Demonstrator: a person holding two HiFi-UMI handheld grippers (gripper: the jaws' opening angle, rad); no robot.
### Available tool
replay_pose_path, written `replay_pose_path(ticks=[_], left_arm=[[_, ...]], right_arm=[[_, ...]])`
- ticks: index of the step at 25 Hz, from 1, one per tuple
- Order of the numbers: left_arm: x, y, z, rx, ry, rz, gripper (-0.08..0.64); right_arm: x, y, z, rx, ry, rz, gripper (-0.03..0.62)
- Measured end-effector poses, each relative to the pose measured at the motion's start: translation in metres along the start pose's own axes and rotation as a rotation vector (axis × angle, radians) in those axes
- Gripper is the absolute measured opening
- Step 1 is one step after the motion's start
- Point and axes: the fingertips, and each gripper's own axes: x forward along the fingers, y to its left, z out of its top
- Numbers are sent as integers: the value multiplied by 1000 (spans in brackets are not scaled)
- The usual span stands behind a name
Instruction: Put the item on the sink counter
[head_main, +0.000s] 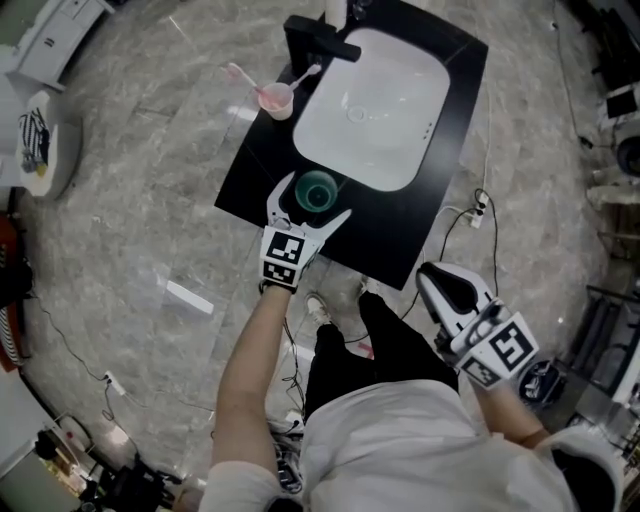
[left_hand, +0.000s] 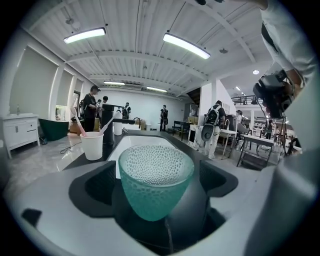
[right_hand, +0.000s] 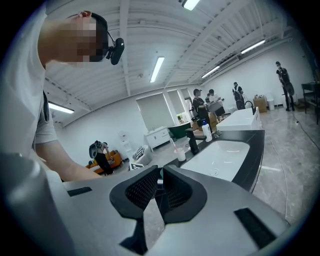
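Both jaws of the left gripper (left_hand: 156, 176) stand wide apart, with a gap on either side of the green dimpled cup (head_main: 318, 191). The cup is upright between them at the front of the black sink counter (head_main: 400, 240), just beside the white basin (head_main: 375, 110), though its foot is hidden, so it only seems to rest there. I judge the placing all but finished: the next move calls for drawing that gripper straight back without clipping the cup, while the right gripper (right_hand: 159, 184), jaws nearly together and empty, hangs well clear.

Cup (head_main: 318, 192) on counter (head_main: 258, 162), just before basin (head_main: 375, 105)
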Motion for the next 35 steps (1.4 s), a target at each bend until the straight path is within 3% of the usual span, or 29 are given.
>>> replay_pose_path(ticks=[7, 19, 35], left_arm=[[-15, -5, 0, -11, 24, 35, 520], [-49, -15, 29, -15, -13, 96, 522], [-87, -41, 69, -16, -63, 153, 518]], right_arm=[[3, 16, 18, -24, -38, 51, 56], [3, 39, 50, -54, -96, 122, 57], [-10, 65, 65, -80, -166, 124, 57]])
